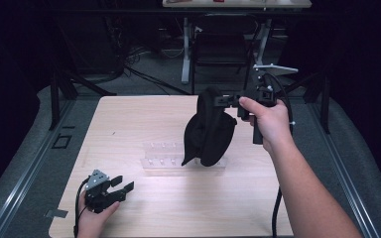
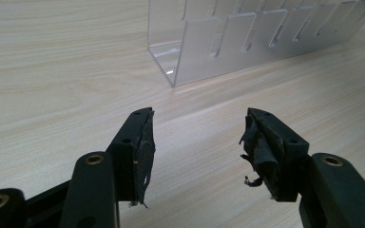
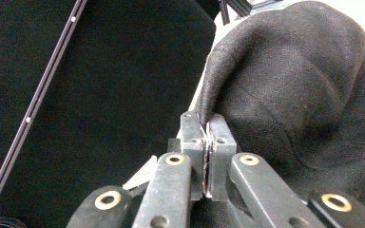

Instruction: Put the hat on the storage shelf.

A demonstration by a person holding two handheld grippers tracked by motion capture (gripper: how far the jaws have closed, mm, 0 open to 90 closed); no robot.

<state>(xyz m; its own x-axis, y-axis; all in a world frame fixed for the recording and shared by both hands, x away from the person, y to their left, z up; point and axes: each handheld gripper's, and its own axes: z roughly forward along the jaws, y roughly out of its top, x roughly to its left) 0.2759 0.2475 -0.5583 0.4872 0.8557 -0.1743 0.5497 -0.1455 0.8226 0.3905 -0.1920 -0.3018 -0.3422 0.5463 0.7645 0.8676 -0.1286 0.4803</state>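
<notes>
1. I have the right gripper (image 1: 226,99) raised over the far half of the table (image 1: 129,124), its jaws pressed together on a fold at the edge of a black cloth (image 1: 208,131). In the right gripper view the fabric edge (image 3: 209,111) runs straight into the closed tips, so the pinch looks thin but firm.

2. The cloth hangs down in a loose bunch from that single pinch, its lower end dangling just over the clear acrylic rack (image 1: 163,158) in the middle of the table. I cannot tell whether it brushes the rack.

3. I judge I am holding it high so the cloth drapes free and can be lowered onto or into the slotted rack without snagging.

4. My left gripper (image 1: 121,188) rests low at the near left corner, jaws spread with nothing between them. In its own view the worn pads (image 2: 145,142) face the rack's end wall (image 2: 171,64), well apart from it, kept out of the way yet ready to steady the rack.
</notes>
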